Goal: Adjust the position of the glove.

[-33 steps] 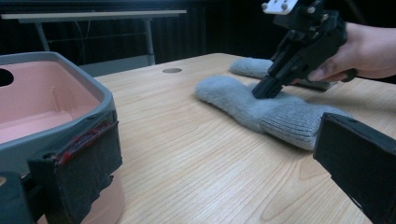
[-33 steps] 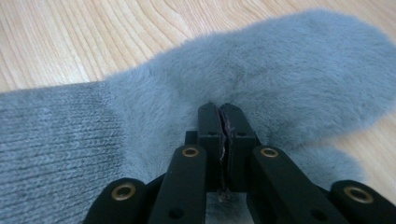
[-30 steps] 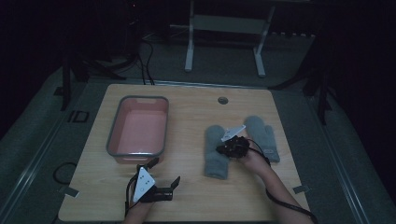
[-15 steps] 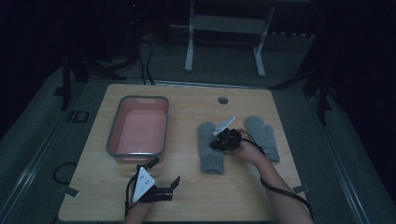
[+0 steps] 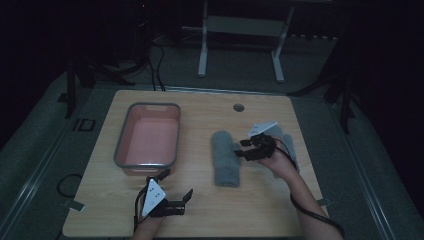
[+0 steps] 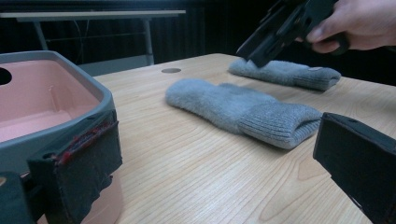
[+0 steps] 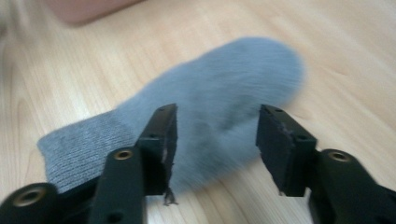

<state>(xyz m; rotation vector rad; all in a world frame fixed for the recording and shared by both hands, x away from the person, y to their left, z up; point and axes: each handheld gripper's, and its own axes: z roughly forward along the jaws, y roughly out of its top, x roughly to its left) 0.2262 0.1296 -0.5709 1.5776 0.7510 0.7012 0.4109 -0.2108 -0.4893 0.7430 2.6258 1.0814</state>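
Note:
Two grey mittens lie on the wooden table (image 5: 200, 115). The nearer mitten (image 5: 225, 159) (image 6: 243, 109) (image 7: 224, 84) lies flat beside the pink tray (image 5: 147, 137) (image 6: 46, 98). The second mitten (image 5: 290, 142) (image 6: 285, 74) is partly hidden under the right hand. My right gripper (image 5: 240, 148) (image 7: 217, 140) hovers just above the nearer mitten. Its jaws have just been opening and hold nothing; the mitten lies below them on the wood. My left gripper (image 5: 176, 183) (image 6: 215, 158) rests open near the front edge, close to the tray's corner. The right gripper (image 6: 280, 28) also appears beyond the mittens in the left gripper view.
A round cable hole (image 5: 238, 107) sits near the table's far edge. Bare wood stretches between the tray and the mittens and along the front. A metal stand (image 5: 240, 45) rises on the dark floor behind the table.
The right gripper has let go of the nearer mitten, opened and lifted a little off it. The mitten ended slightly further left. The left gripper has kept still.

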